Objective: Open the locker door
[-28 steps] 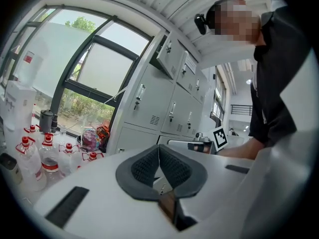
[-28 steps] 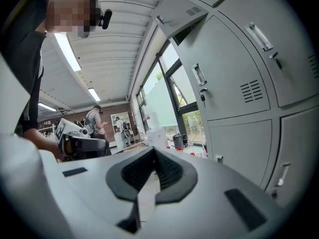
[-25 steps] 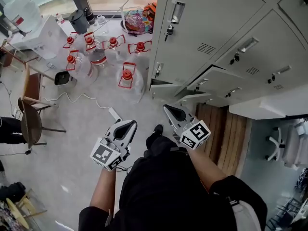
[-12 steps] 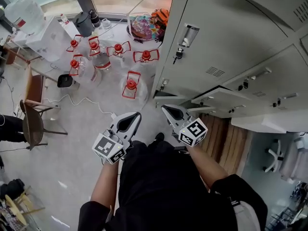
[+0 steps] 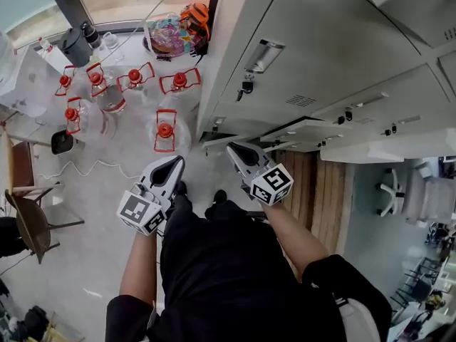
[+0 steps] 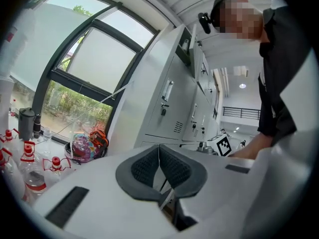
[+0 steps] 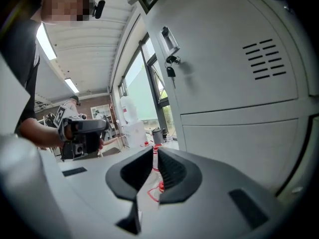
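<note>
Tall grey metal locker door (image 5: pixel 299 55): end column of the grey locker bank (image 5: pixel 399 70), at the bank's window-side edge. It's closed flush. The recessed chrome pull handle (image 5: pixel 262 55) sits near the door's window-side edge, with a small dark key (image 5: pixel 246 87) hanging in the lock just under it. The louvre vent slots (image 5: pixel 301 100) are lower on the panel.

Your right gripper (image 5: pixel 234 150) points at the foot of that column, just beside the door and not touching it. In the right gripper view the door fills the right side, clear of the pads. Its jaws have just been opening: a narrow slit apart, nothing between them.

Your left gripper (image 5: pixel 174 164) is over the grey floor (image 5: pixel 92 262), apart from the bank, pointing the same way. Its jaws are pressed together, with nothing pinched.

Under the closed door, two lower grey locker doors (image 5: pixel 303 128) stand swung out.

There's a cluster of clear plastic water jugs with red caps and handles (image 5: pixel 165 130) on the floor toward the window. A colourful patterned bag (image 5: pixel 169 34) sits at the window-side corner of the bank. A brown chair (image 5: pixel 28 219) is at the floor's left edge in the head view.
</note>
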Available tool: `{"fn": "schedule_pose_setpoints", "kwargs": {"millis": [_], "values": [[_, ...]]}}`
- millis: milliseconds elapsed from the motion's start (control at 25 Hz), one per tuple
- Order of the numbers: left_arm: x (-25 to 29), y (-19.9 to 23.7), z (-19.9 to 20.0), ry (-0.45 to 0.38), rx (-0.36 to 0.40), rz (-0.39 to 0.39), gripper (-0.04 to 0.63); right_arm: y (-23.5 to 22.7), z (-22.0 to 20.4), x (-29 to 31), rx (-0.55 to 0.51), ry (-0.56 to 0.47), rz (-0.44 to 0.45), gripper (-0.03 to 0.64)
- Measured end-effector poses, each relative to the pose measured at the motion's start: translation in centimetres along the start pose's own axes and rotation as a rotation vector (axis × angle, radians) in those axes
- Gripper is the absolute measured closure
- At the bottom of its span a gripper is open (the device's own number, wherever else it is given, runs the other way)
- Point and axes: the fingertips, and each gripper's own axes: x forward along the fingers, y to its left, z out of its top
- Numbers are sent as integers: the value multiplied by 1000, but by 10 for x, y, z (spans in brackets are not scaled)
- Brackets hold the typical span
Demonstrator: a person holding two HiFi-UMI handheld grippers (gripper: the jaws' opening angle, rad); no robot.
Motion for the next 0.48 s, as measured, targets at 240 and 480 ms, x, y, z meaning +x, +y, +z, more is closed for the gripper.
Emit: {"fn": "schedule_pose_setpoints", "kwargs": {"millis": [240,480], "values": [[5,44,-8,38,1,-33,577,-26,-31,33,47,78,-104,536],[2,69,-16,74,-19,-60,577,-59,-70,64,80,123,-199,525]]}}
